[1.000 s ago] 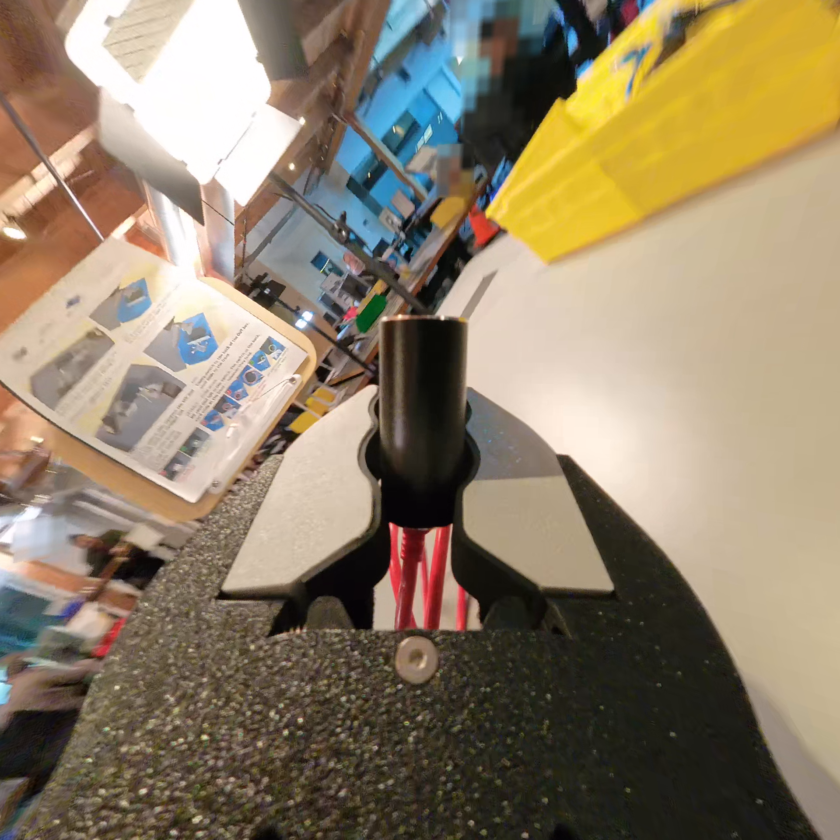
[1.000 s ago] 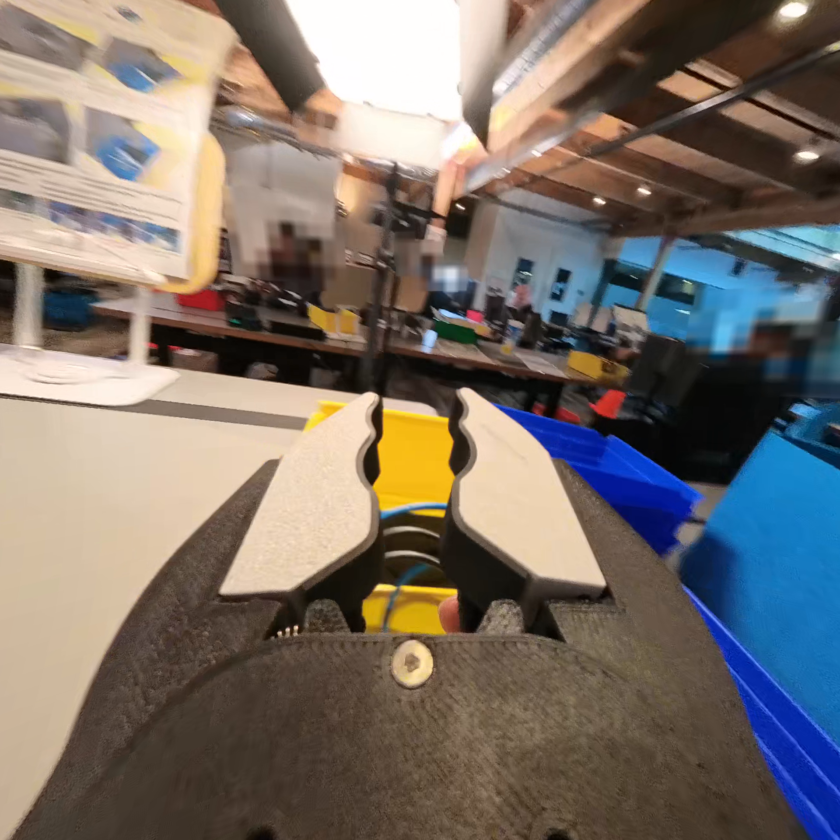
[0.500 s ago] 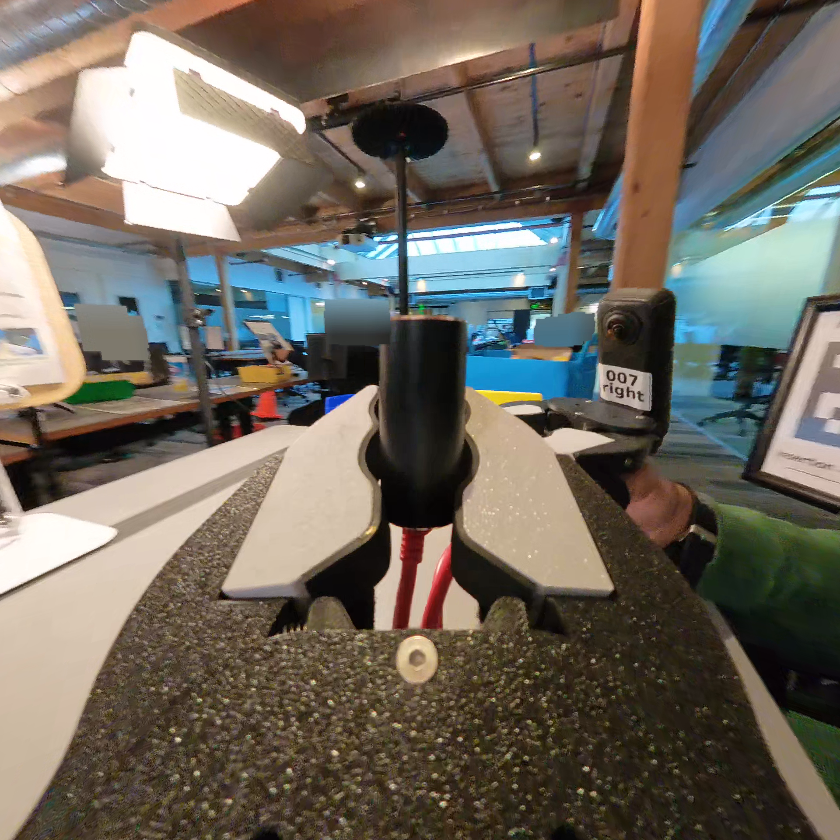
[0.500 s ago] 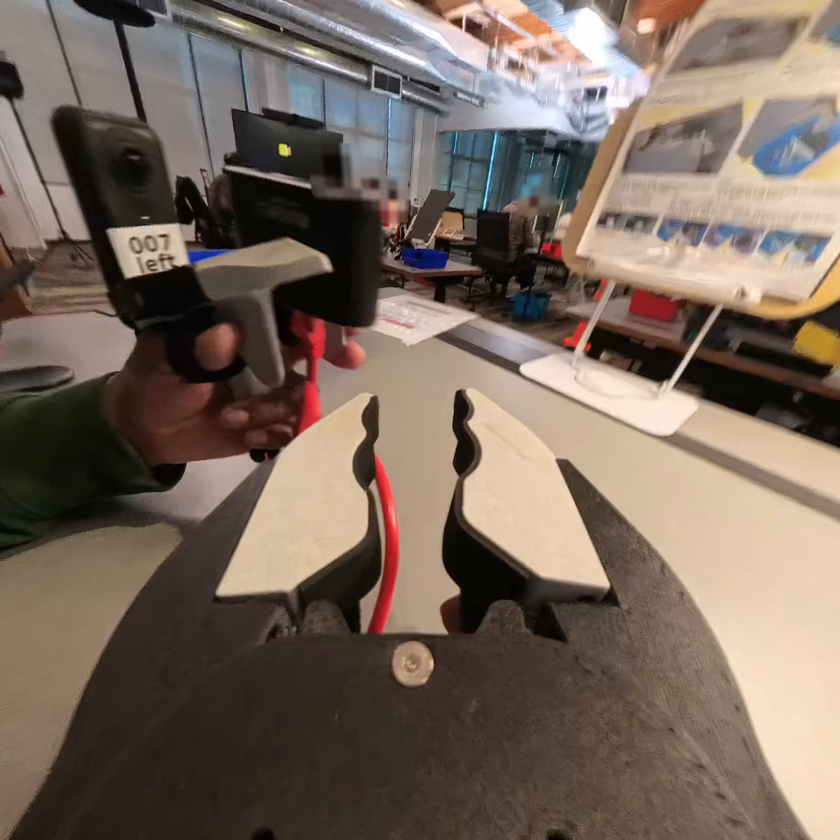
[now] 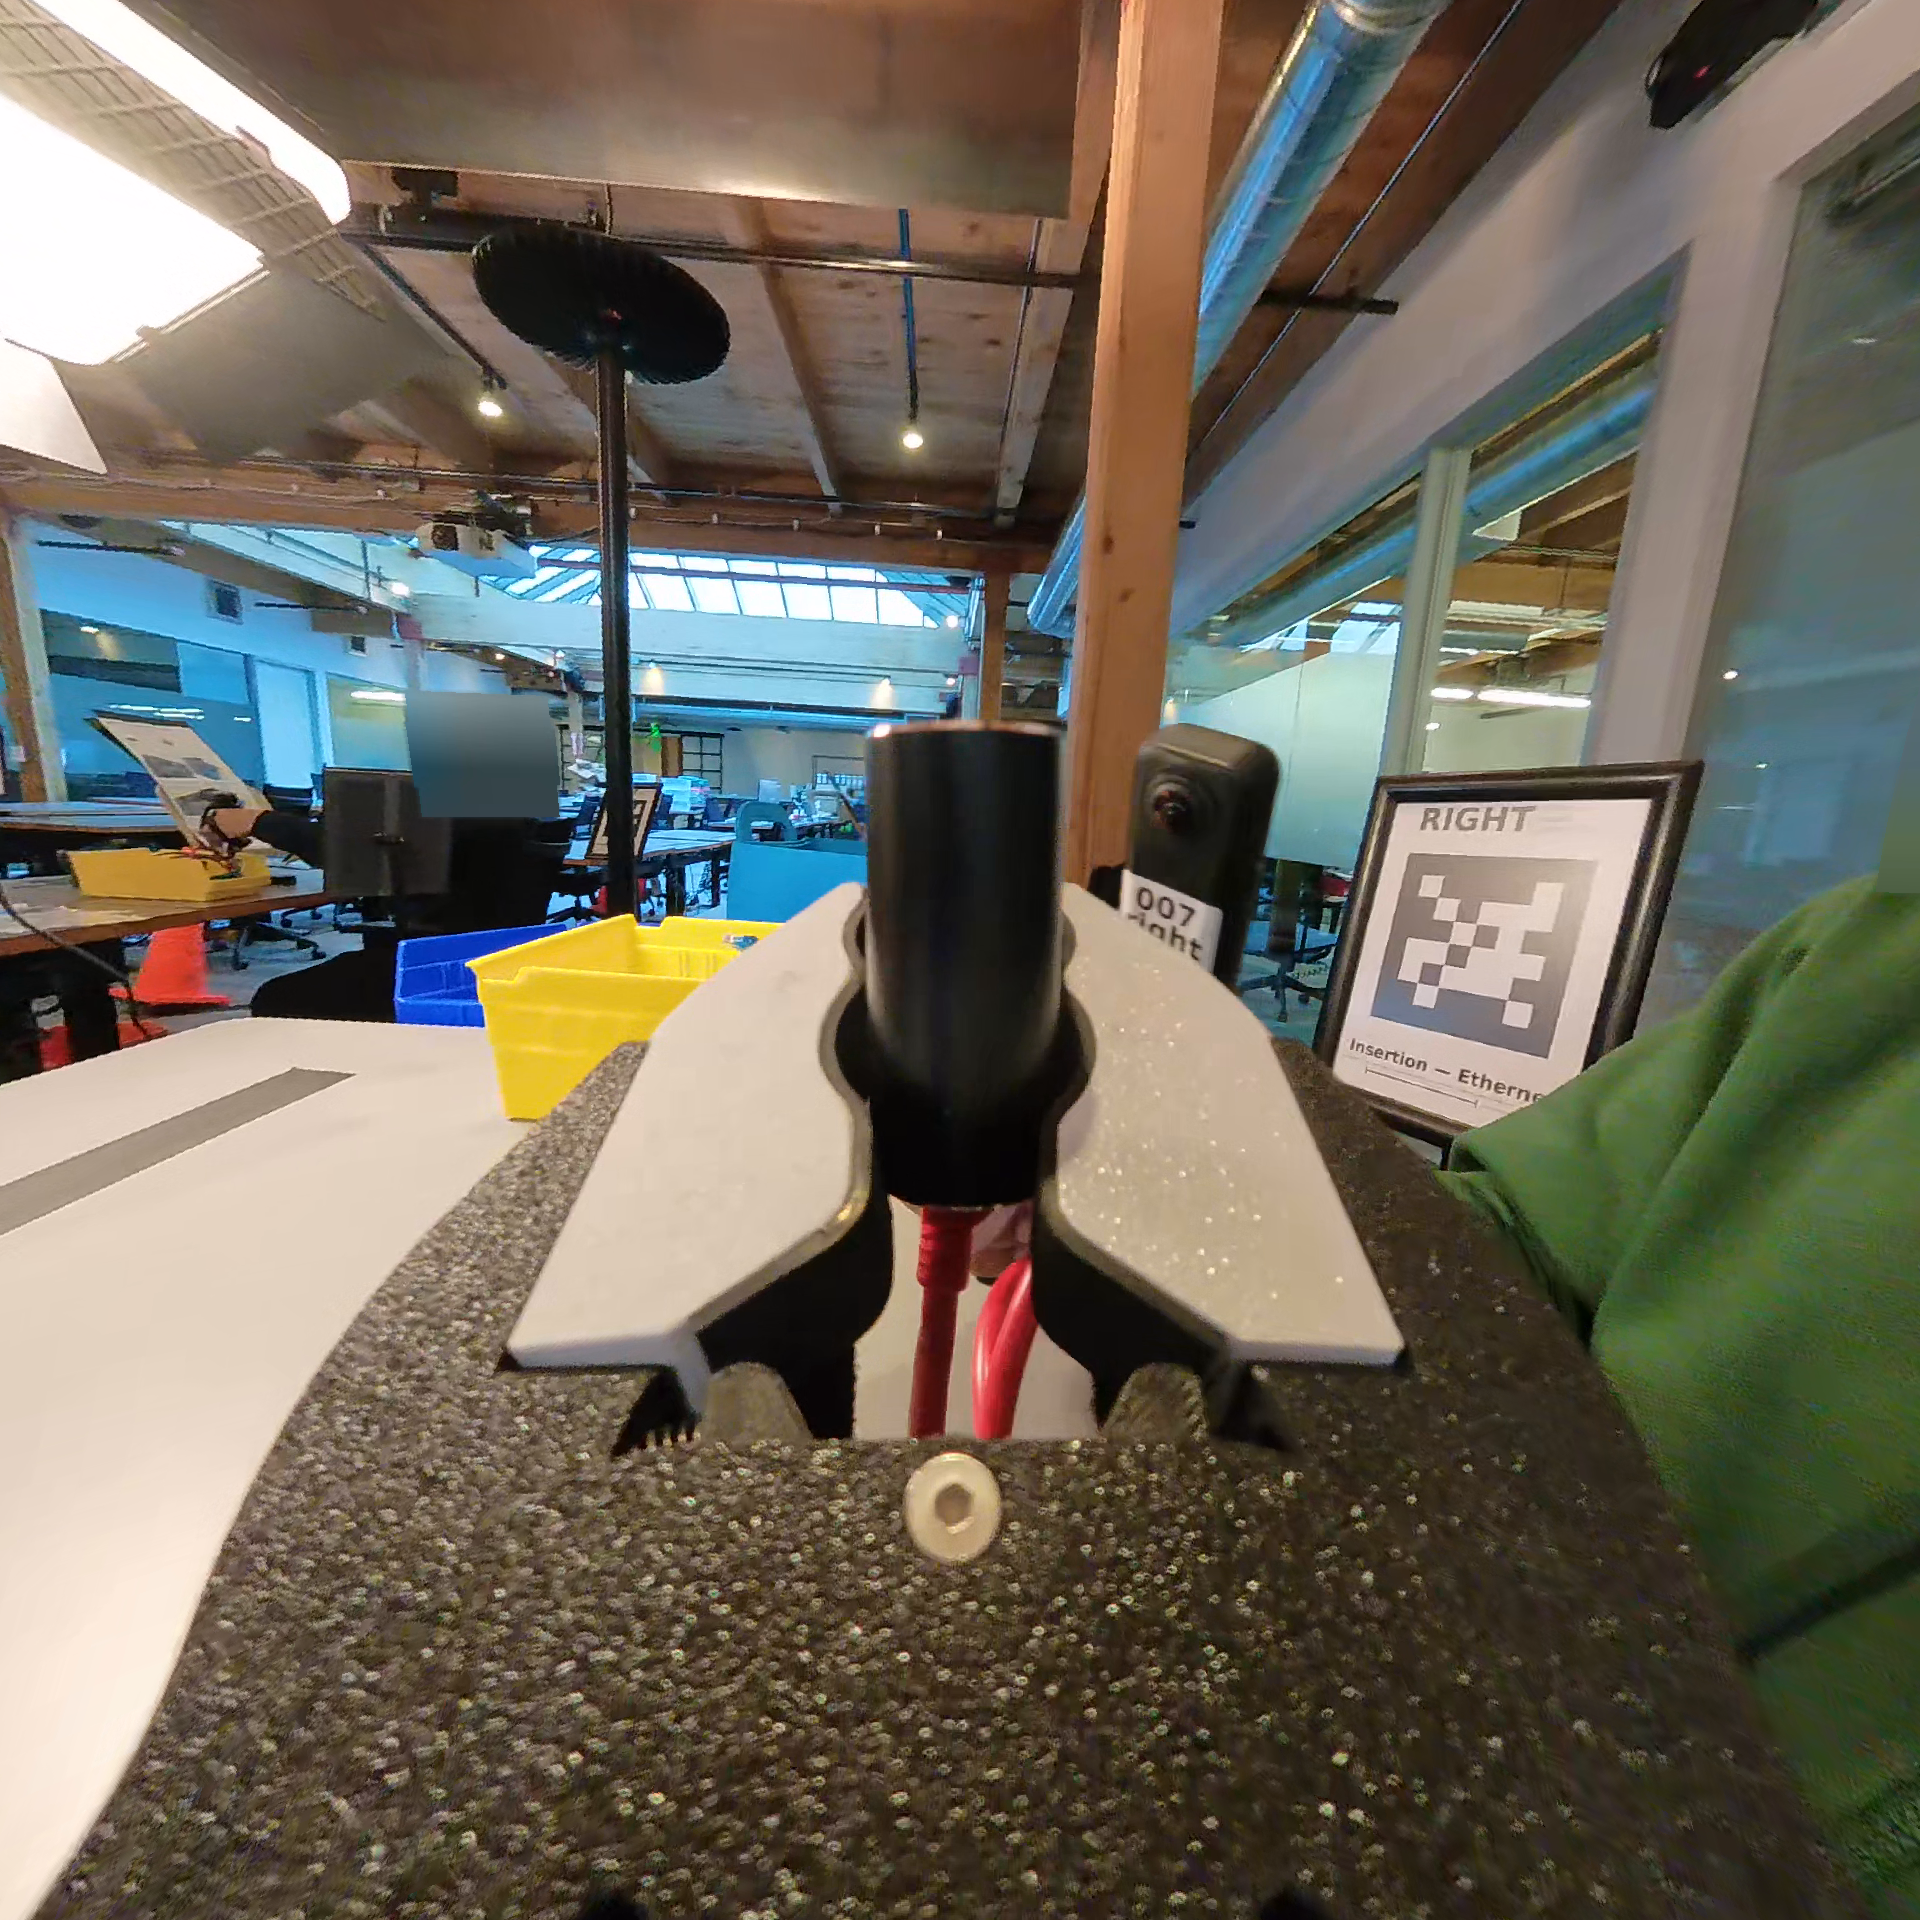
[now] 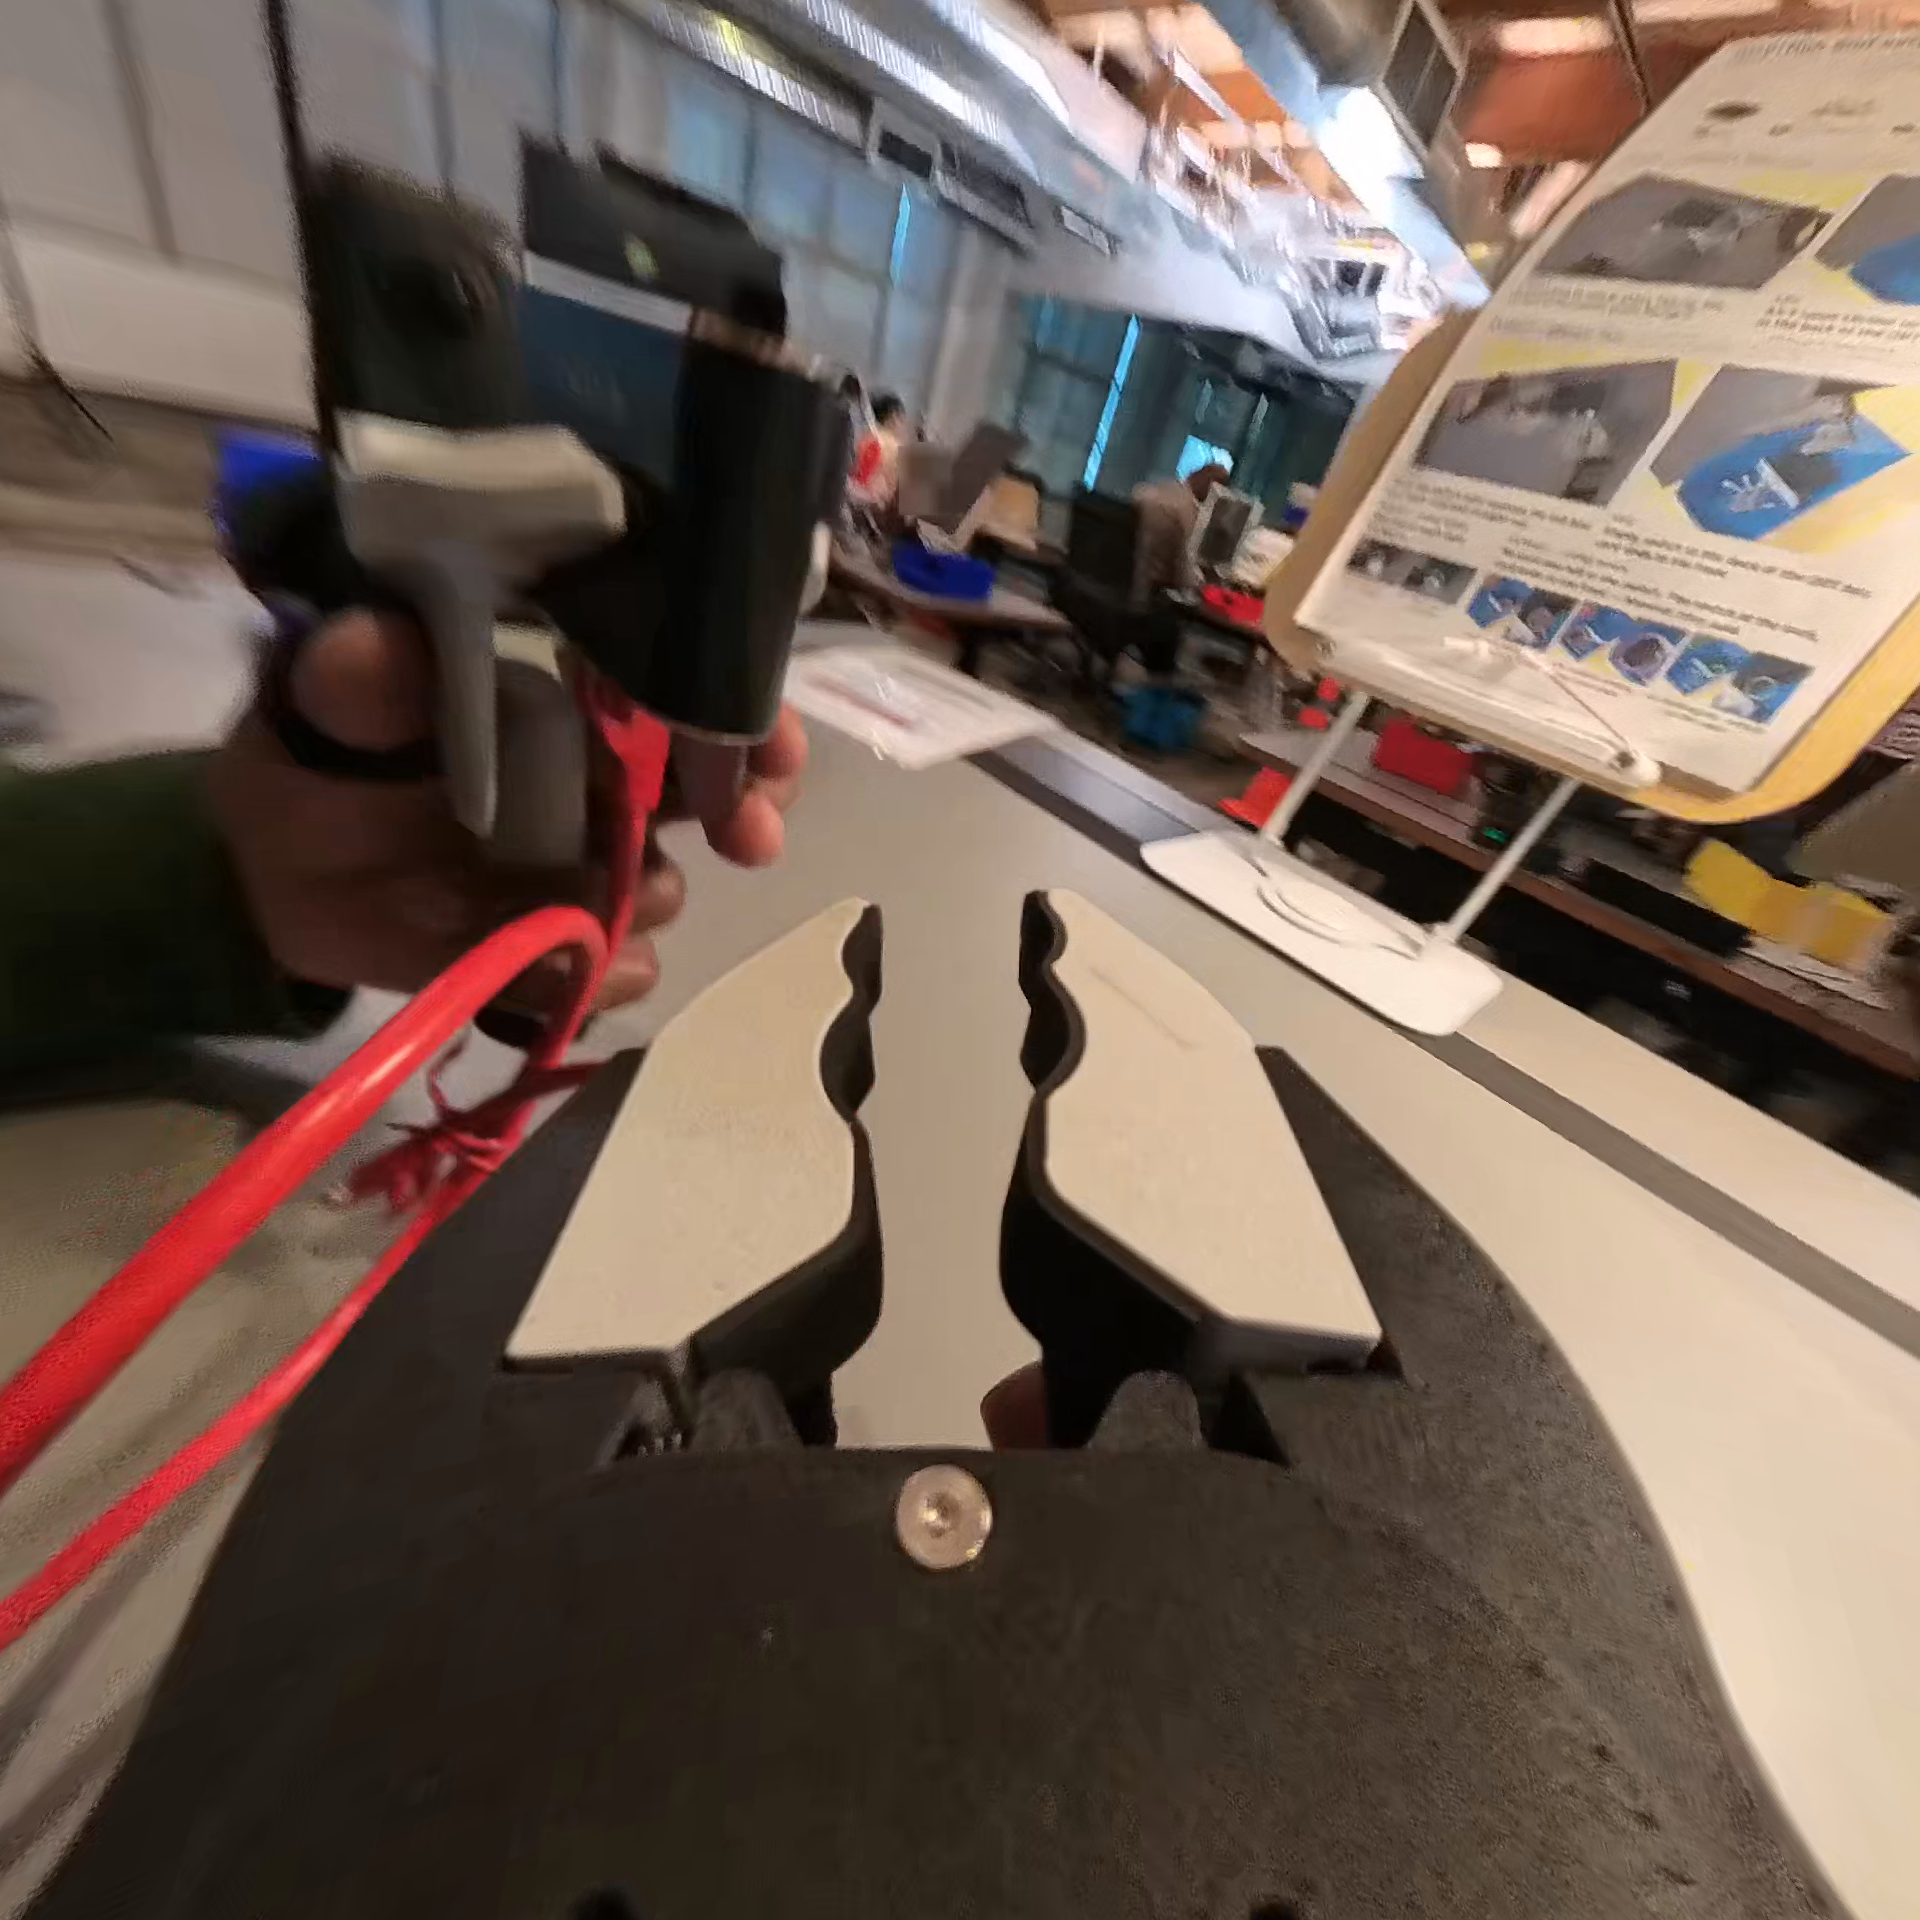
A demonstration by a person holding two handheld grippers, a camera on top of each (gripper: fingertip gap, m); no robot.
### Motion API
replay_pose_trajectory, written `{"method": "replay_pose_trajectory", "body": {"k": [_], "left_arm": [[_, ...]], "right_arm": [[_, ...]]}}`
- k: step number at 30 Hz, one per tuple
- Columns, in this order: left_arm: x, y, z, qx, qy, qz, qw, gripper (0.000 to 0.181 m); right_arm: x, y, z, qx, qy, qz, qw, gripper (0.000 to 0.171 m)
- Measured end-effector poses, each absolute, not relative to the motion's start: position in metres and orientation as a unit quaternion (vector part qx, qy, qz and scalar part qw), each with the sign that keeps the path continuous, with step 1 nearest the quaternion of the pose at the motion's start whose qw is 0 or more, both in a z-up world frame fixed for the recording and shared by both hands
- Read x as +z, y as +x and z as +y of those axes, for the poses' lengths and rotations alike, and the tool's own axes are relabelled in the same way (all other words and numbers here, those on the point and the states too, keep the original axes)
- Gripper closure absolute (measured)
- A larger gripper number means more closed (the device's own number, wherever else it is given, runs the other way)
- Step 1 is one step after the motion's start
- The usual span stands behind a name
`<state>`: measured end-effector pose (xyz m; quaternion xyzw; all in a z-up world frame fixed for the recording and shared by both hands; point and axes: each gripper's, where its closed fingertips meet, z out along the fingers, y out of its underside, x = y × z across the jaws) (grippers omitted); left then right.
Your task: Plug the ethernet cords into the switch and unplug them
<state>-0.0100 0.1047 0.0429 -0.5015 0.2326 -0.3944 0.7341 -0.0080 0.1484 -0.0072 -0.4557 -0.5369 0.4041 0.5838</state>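
My left gripper (image 5: 961, 904) is shut on a black switch (image 5: 961, 935), held upright between its fingers above the grey table (image 5: 156, 1247). A red ethernet cord (image 5: 935, 1320) is plugged into the switch's underside and hangs down. In the right wrist view the switch (image 6: 717, 551) shows at upper left in the left gripper's grey fingers (image 6: 468, 499). There the red cord (image 6: 312, 1122) loops down to the left, with a red tie on it. My right gripper (image 6: 951, 914) is open and empty, pointing just right of the switch. Its camera body (image 5: 1205, 821) shows behind the switch.
A yellow bin (image 5: 582, 997) and a blue bin (image 5: 436, 977) stand at the table's far edge. A framed marker sign (image 5: 1496, 935) stands at right beside a green sleeve (image 5: 1714, 1247). A clipboard sheet on a white stand (image 6: 1621, 416) stands on the table (image 6: 1558, 1351). One gripper's finger ends stand about 7 cm off the other's.
Both grippers have swung round to face each other. The left still holds the switch. The red cord, between the right gripper's fingers half a second ago, now lies to their left.
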Motion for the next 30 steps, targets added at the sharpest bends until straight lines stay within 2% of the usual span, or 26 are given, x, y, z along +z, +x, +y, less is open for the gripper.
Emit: {"method": "replay_pose_trajectory", "body": {"k": [4, 17, 24, 28, 30], "left_arm": [[0.041, -0.011, 0.108, -0.389, -0.508, 0.228, 0.734, 0.153], [0.04, -0.013, 0.112, -0.363, -0.519, 0.224, 0.74, 0.153], [0.045, -0.062, 0.13, -0.275, -0.535, 0.103, 0.792, 0.153], [0.047, -0.086, 0.132, -0.259, -0.525, 0.042, 0.809, 0.153], [0.048, -0.085, 0.131, -0.265, -0.522, 0.044, 0.809, 0.153]], "right_arm": [[-0.026, -0.02, 0.142, 0.327, -0.459, -0.575, 0.593, 0.146], [-0.027, -0.021, 0.138, 0.32, -0.452, -0.58, 0.597, 0.146], [0.017, 0.011, 0.168, 0.366, -0.488, -0.452, 0.651, 0.151], [0.046, 0.016, 0.122, 0.421, -0.434, -0.458, 0.652, 0.157], [0.04, 0.002, 0.093, 0.435, -0.419, -0.498, 0.622, 0.157]]}}
